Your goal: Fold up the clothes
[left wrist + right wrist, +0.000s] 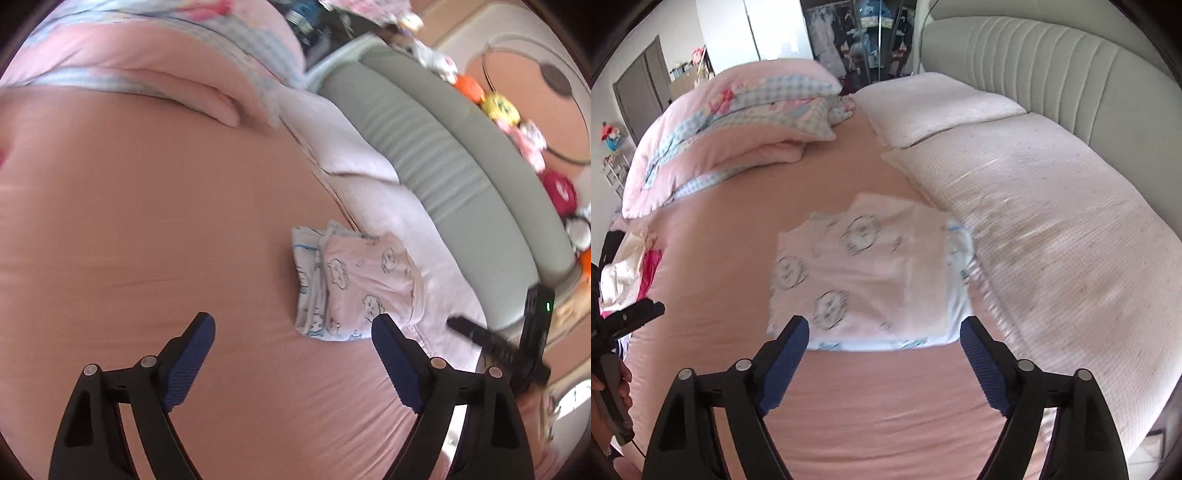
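Both black two-finger grippers with blue ribbed pads, left gripper (293, 334) and right gripper (884, 338), hang with jaws spread wide and nothing between them above a broad, bare stretch of salmon-pink bedsheet (871, 398). Just beyond, a folded pale-pink garment printed with cartoon faces (864, 273) lies flat beside two white waffle-weave pillows (1045, 236). A folded pink-and-blue checked quilt (735, 125) and a grey-green padded headboard (1052, 62) border the bed's far edges.
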### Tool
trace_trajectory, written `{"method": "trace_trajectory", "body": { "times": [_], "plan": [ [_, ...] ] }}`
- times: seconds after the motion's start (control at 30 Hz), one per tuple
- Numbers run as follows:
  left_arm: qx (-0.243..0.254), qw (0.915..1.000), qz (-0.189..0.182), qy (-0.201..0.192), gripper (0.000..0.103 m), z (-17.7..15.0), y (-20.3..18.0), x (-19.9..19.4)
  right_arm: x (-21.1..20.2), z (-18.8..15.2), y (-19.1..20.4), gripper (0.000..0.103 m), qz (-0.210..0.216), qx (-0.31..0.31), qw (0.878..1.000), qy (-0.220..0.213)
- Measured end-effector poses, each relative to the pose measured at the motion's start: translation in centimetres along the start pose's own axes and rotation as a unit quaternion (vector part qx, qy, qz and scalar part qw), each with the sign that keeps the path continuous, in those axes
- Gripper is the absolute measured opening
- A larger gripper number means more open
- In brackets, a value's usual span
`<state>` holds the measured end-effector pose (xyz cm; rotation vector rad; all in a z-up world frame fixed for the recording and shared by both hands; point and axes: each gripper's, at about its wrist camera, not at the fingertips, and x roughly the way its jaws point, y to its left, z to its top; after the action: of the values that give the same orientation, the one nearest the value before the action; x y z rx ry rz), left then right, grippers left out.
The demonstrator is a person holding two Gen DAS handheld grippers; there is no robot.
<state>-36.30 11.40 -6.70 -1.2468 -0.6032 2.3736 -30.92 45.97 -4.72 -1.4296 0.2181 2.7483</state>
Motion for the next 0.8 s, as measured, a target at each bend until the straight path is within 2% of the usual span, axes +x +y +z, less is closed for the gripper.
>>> {"method": "trace_trajectory", "body": {
  "times": [0.07,0.13,0.17,0.23,0.4,0.53,0.6,0.7,0.8],
  "plan": [
    [-0.002,0.998,0.061,-0.014,0.092,-0.1,0.9,-2.3,-1.2,-1.3,4.9,0.091,0.007,-0.021,1.0,-0.01],
    [0.014,0.9864,0.156,-0.05,0.094,0.1,1.2,-5.5,-2.1,-2.3,9.3,0.098,0.019,-0.039,0.999,-0.018],
    [0.022,0.9802,0.186,-0.065,0.099,0.3,1.4,-7.0,-2.5,-2.7,11.4,0.103,0.025,-0.048,0.998,-0.021],
    [0.031,0.9708,0.221,-0.088,0.103,0.8,1.9,-10.1,-3.5,-3.4,15.5,0.103,0.038,-0.064,0.997,-0.026],
    [0.017,0.9592,0.255,-0.12,0.103,1.4,3.5,-17.3,-7.5,-3.4,23.0,0.103,0.07,-0.083,0.993,-0.043],
    [0.014,0.9473,0.292,-0.13,0.103,0.9,4.1,-21.6,-11.1,-2.5,27.1,0.103,0.063,-0.076,0.993,-0.064],
    [0.008,0.948,0.289,-0.134,0.103,0.3,4.2,-23.4,-12.6,-2.2,28.6,0.103,0.037,-0.081,0.994,-0.07],
    [0.003,0.9508,0.273,-0.146,0.103,-1.1,4.0,-26.7,-14.5,-2.6,30.0,0.103,0.022,-0.089,0.993,-0.076],
    [0.008,0.956,0.254,-0.147,0.103,-3.4,3.6,-29.7,-16.8,-3.6,30.1,0.103,0.044,-0.081,0.993,-0.071]
  ]
}}
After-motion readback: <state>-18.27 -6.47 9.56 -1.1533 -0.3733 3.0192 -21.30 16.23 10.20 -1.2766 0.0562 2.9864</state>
